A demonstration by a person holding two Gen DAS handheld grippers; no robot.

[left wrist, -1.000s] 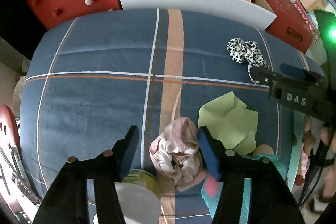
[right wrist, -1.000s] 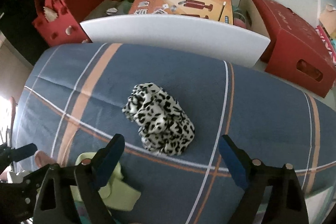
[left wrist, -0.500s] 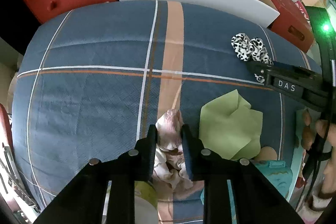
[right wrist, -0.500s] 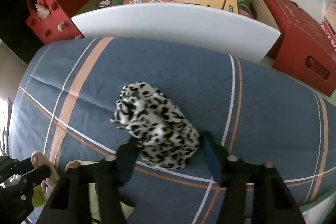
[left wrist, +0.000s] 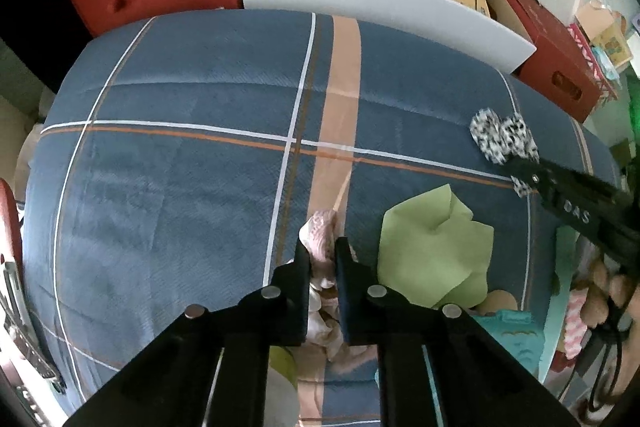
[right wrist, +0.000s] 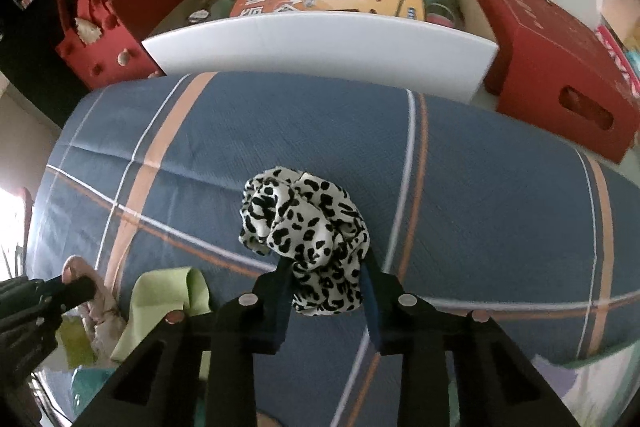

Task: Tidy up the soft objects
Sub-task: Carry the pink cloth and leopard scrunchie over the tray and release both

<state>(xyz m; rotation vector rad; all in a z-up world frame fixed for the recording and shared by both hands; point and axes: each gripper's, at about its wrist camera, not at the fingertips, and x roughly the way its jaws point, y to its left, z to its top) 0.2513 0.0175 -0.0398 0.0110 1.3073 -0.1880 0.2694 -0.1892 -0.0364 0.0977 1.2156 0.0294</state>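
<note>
Both tools have just closed: the left tool [left wrist: 323, 259] now pinches the crumpled pink cloth [left wrist: 320, 239], the right tool [right wrist: 325, 281] the leopard-print scrunchie [right wrist: 306, 231], both lying on the plaid bed [left wrist: 192, 155]. Each seems ready for lifting.

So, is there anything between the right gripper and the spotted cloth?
Nothing visible. The right gripper is shut on the spotted cloth, its fingers pressing both sides directly. The green cloth lies apart, to the left.
</note>
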